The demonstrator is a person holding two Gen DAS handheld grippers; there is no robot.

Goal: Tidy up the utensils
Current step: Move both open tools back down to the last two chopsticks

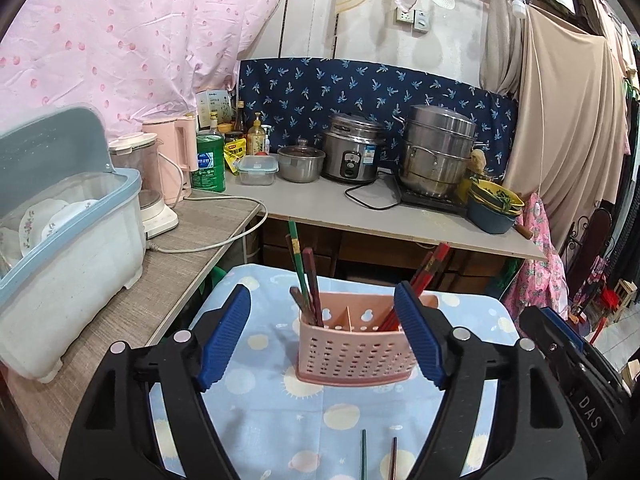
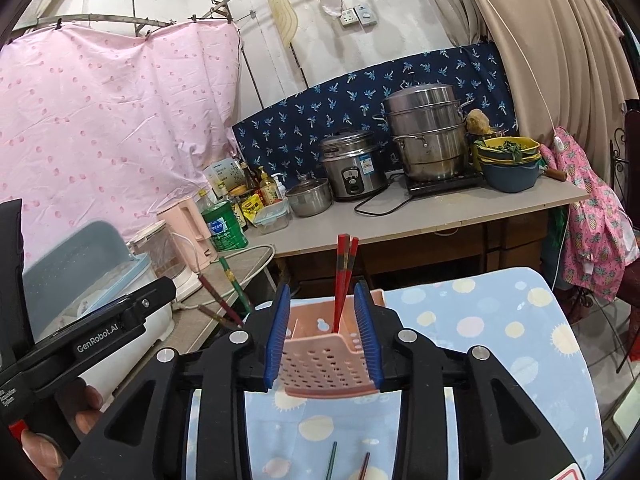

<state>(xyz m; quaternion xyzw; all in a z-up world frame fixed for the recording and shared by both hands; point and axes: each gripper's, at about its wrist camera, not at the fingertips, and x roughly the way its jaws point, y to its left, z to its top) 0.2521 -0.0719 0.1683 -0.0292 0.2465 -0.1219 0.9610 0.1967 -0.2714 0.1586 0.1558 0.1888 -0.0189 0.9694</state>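
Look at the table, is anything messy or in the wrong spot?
Yes. Two chopsticks lie loose on the blue cloth in front of the pink holder, while all the others stand inside it. They look left out. Nothing looks spilled or broken.

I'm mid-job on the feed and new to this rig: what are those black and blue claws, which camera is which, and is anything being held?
Each claw is a hand-held two-finger gripper with a fisheye camera looking along its fingers. One picture looks from the left gripper, the other from the right gripper. Both are open and hold nothing. Ahead, on the blue dotted cloth, stands a pink utensil basket: dark and green chopsticks in its left compartment, red chopsticks in its right. Two loose chopsticks lie on the cloth nearer the cameras.
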